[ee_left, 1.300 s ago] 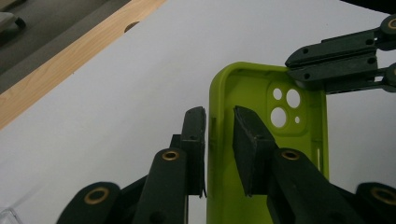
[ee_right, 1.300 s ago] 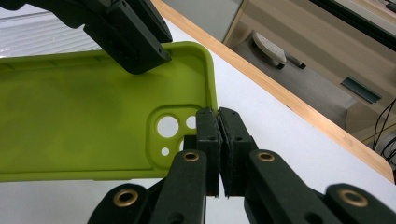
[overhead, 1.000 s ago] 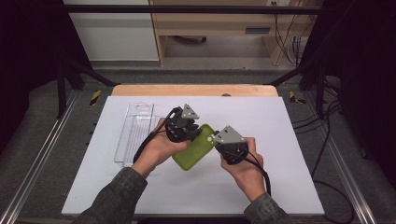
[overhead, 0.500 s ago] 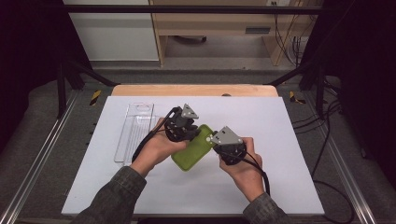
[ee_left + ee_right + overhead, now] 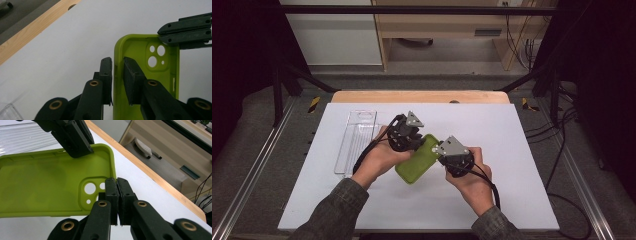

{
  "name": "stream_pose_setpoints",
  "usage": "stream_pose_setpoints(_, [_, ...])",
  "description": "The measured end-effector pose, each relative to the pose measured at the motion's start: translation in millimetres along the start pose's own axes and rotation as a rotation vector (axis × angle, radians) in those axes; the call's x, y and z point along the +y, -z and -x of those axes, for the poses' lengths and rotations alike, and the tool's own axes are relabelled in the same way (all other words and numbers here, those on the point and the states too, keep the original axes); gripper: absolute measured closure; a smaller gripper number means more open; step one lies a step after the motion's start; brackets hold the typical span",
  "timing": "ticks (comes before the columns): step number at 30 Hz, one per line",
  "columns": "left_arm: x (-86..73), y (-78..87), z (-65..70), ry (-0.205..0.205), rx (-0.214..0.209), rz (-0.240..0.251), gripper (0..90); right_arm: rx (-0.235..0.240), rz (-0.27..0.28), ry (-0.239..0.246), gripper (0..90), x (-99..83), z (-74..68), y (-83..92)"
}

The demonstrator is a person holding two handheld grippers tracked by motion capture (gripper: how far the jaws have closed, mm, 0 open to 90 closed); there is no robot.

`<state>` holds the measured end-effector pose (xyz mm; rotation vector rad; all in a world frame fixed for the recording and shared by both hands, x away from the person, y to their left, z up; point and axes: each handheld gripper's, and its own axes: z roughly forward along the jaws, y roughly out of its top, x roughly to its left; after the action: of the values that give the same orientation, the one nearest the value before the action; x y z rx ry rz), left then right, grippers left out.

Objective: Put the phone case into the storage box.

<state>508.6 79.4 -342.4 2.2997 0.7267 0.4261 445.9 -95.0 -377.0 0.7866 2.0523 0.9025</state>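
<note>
I am holding a green phone case [image 5: 416,162] over the counter [image 5: 522,135], left gripper [image 5: 117,75] pinching its side wall, right gripper [image 5: 117,195] clamping its end wall.

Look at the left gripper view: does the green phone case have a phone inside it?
No, the green phone case shows its bare inner face, with the white table visible through its camera holes.

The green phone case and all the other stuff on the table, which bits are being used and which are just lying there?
In use:
green phone case
left gripper, pinching one side wall
right gripper, shut on the camera-end wall

Just lying about:
clear plastic tray on the white table
</note>
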Motion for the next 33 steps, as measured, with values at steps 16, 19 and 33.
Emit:
stream_pose_setpoints(16, [-0.3,2.6,-3.7,0.009,0.025,0.003,71.5,-0.017,0.019,0.004,87.9,4.6,-2.9,-0.3])
stream_pose_setpoints(19, [-0.3,2.5,-3.8,0.008,0.019,-0.005,74.0,-0.015,0.019,0.006,87.8,4.8,-3.1,-0.6])
stream_pose_setpoints(33, [-1.0,-4.5,-0.2,0.003,0.053,-0.047,86.0,-0.007,0.021,0.016,87.7,8.0,-6.9,-1.7])
